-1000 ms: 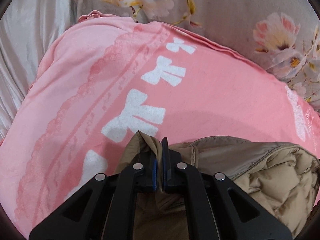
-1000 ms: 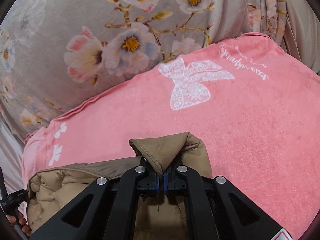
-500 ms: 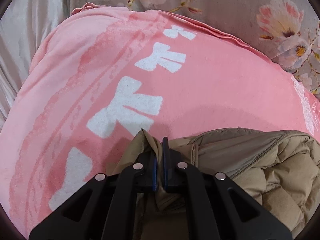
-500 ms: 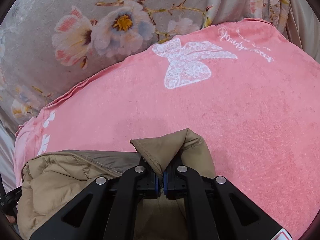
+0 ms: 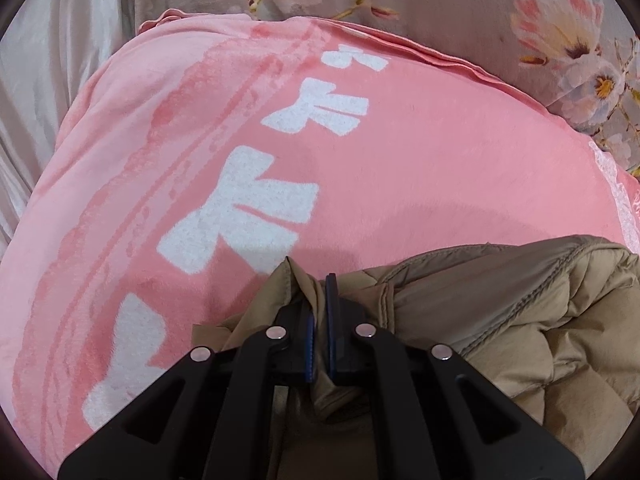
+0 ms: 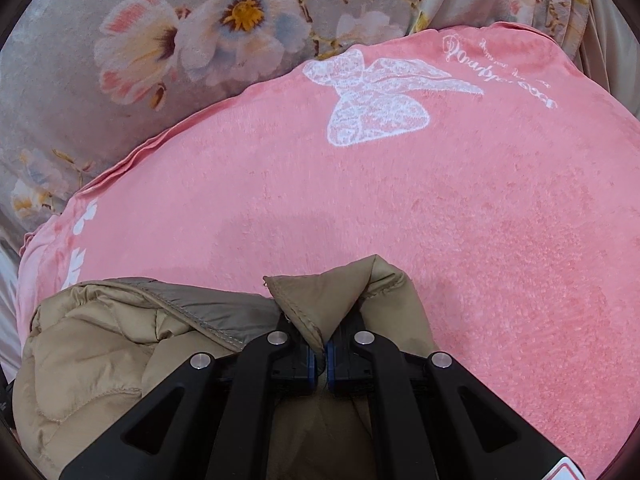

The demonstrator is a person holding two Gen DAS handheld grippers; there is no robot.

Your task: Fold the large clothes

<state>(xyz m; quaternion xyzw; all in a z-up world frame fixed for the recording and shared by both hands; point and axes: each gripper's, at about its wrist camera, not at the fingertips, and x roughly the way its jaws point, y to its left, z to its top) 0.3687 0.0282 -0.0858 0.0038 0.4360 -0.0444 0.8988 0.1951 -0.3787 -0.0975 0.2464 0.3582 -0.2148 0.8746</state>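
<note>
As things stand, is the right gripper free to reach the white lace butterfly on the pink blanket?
Probably not: the right gripper is shut on the tan jacket, though bare pink blanket lies before the butterfly.

pink blanket (image 5: 400,168), floral bedding (image 6: 120,80)

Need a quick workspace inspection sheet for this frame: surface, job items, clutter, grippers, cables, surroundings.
Surface: pink blanket with white bow prints, spread flat under the work.
Job's things: tan quilted jacket, bunched, lying on the blanket near both cameras.
Clutter: nothing seen.
Grippers: left hand-held gripper shut on a fold of the jacket; right hand-held gripper shut on another corner of it.
Cables: nothing seen.
Surroundings: grey floral bedding beyond the blanket's far edge; pale satin fabric at the left.
</note>
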